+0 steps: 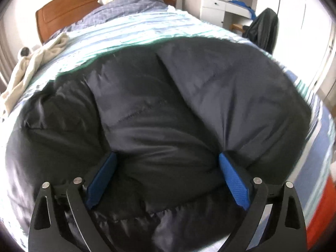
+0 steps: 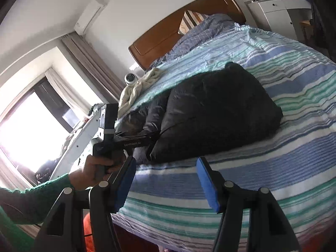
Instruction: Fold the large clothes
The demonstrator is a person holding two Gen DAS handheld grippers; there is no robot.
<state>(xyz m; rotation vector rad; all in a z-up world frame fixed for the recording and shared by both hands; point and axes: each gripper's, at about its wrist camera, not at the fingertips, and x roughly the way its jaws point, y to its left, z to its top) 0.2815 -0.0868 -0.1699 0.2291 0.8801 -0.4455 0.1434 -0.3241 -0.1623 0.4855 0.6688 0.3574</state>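
Observation:
A black puffy jacket (image 1: 168,96), folded into a thick bundle, lies on the striped bedspread (image 1: 130,35). My left gripper (image 1: 167,155) stands wide with its blue pads (image 1: 103,178) pressed against a fat bulge of the jacket's near edge; the fabric fills the gap and creases at both tips. In the right wrist view a hand in a green sleeve holds that left gripper (image 2: 150,141) at the jacket's (image 2: 214,109) left end, its tips buried in the cloth. My right gripper (image 2: 167,160) hovers open over the bedspread (image 2: 262,168) just in front of the jacket, with nothing between its pads.
A cream knitted garment (image 2: 138,88) lies at the bed's far left edge by a small round device (image 2: 130,77). Wooden headboard (image 2: 180,31), pillow and blue quilt sit at the head. A white dresser (image 1: 212,8) and a dark garment on a chair (image 1: 264,29) stand beyond the bed.

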